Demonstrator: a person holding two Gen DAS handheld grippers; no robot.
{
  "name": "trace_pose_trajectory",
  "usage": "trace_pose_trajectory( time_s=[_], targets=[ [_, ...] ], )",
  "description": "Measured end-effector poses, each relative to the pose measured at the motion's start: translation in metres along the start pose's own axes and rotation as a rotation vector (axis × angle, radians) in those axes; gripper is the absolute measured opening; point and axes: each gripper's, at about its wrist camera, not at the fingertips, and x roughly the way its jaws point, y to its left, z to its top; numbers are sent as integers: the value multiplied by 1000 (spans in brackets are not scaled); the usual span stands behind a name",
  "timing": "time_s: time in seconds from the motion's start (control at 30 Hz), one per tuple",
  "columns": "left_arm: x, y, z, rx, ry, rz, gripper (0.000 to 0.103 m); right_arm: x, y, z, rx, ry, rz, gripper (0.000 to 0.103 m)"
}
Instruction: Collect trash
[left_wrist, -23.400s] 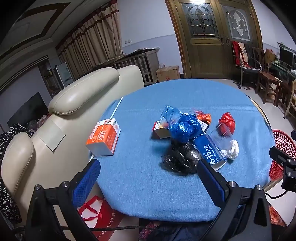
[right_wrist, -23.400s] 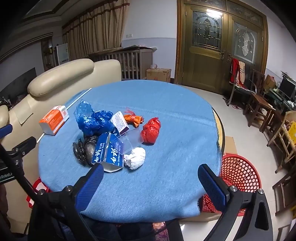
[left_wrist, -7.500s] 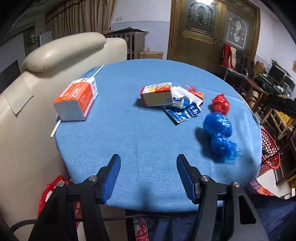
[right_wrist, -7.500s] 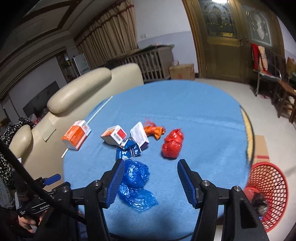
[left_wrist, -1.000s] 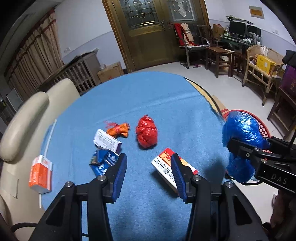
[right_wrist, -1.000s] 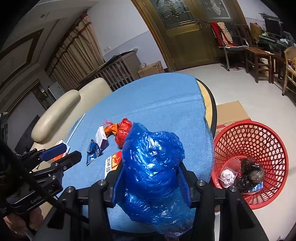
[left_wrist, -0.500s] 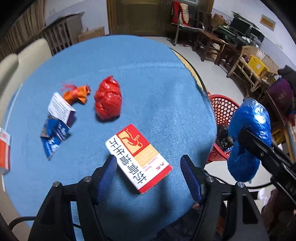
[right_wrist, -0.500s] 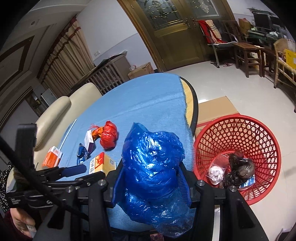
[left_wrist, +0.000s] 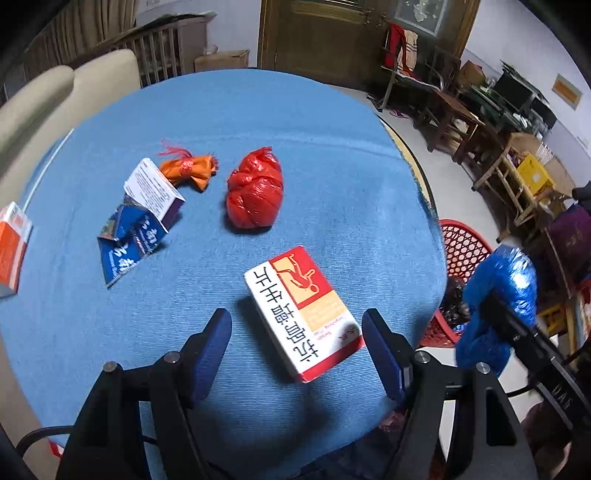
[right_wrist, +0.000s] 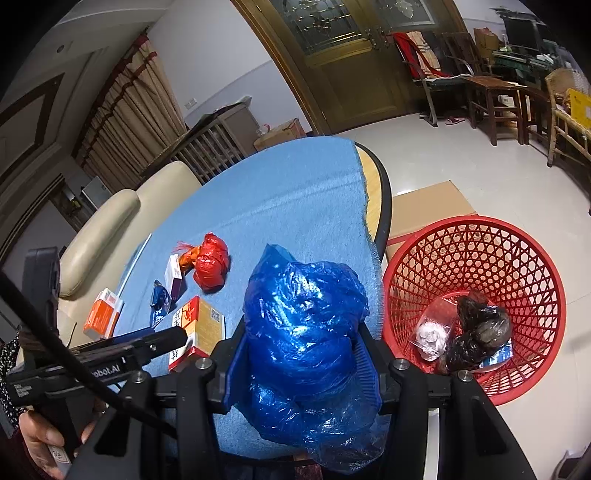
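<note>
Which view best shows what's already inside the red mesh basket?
The right wrist view: it looks down into the red mesh basket, showing a black bag and clear wrapper. The left wrist view catches only its rim behind the table.

A round table under a blue cloth (left_wrist: 295, 122) carries a red bag bundle (left_wrist: 255, 197), an orange bundle (left_wrist: 188, 170), a red-and-white carton (left_wrist: 303, 310) and small boxes (left_wrist: 153, 190). A red mesh basket (right_wrist: 476, 254) stands on the floor beside it.

The pile on the table (left_wrist: 332, 155) is thinned out: the black bag (right_wrist: 476, 332) and white wad (right_wrist: 428, 334) now lie in the red basket (right_wrist: 517, 258). The right gripper (right_wrist: 303, 354) has lifted the blue bag (right_wrist: 306, 332) beside it, and the left gripper (left_wrist: 295, 339) has closed in around the red-and-white box (left_wrist: 299, 314).
</note>
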Motion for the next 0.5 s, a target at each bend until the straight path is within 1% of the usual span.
trace_pose_trajectory(
  time_s=[0.07, 0.23, 0.3, 0.37, 0.4, 0.43, 0.5],
  targets=[
    [4, -5, 2, 14, 12, 15, 74, 1, 3, 0, -7, 5, 2, 54],
    [20, -10, 5, 15, 58, 9, 74, 0, 3, 0, -11, -2, -3, 54],
    [25, -7, 3, 2, 75, -4, 74, 0, 2, -1, -9, -3, -5, 54],
    [26, -2, 2, -28, 74, -24, 73, 0, 1, -1, -7, -5, -8, 54],
    [25, 2, 1, -46, 70, -36, 72, 0, 1, -1, -7, -4, -8, 54],
    [25, 6, 1, -58, 63, -48, 65, 0, 2, -1, -7, -4, -8, 54],
    [25, 11, -1, -67, 56, -45, 63, -1, 4, -2, -12, -4, -8, 54]
  ],
)
